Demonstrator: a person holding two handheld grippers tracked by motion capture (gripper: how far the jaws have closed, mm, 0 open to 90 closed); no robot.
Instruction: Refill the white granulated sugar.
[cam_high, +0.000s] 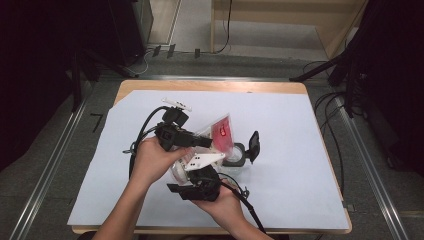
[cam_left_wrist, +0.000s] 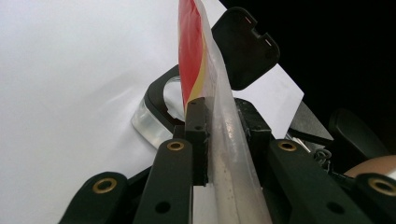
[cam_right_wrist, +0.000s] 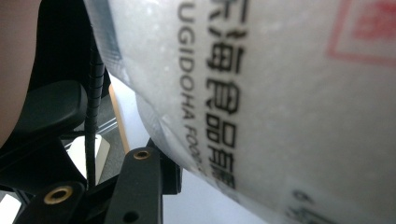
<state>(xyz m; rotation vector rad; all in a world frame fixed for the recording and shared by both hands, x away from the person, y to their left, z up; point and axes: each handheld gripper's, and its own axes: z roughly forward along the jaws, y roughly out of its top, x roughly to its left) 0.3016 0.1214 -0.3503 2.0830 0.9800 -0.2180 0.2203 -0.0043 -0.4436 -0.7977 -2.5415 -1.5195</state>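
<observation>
A clear plastic bag (cam_high: 222, 131) with a red label, filled with white grains, is held up over the middle of the table. My left gripper (cam_high: 206, 142) is shut on the bag's thin edge (cam_left_wrist: 224, 140), both jaws pressed flat on the film. My right gripper (cam_high: 190, 169) sits below and nearer, against the bag's bulging lower part (cam_right_wrist: 280, 93); one finger (cam_right_wrist: 144, 182) touches it and the other is hidden behind the bag. Just right of the bag stands a small clear container (cam_high: 234, 159) with a black rim (cam_left_wrist: 156, 95), its hinged black lid (cam_high: 254, 144) standing open.
A white sheet (cam_high: 290, 150) covers most of the wooden table (cam_high: 210, 86). Black cables trail from both grippers, one looping left (cam_high: 145, 125), one toward the front edge (cam_high: 252, 212). Dark stands and floor cables surround the table.
</observation>
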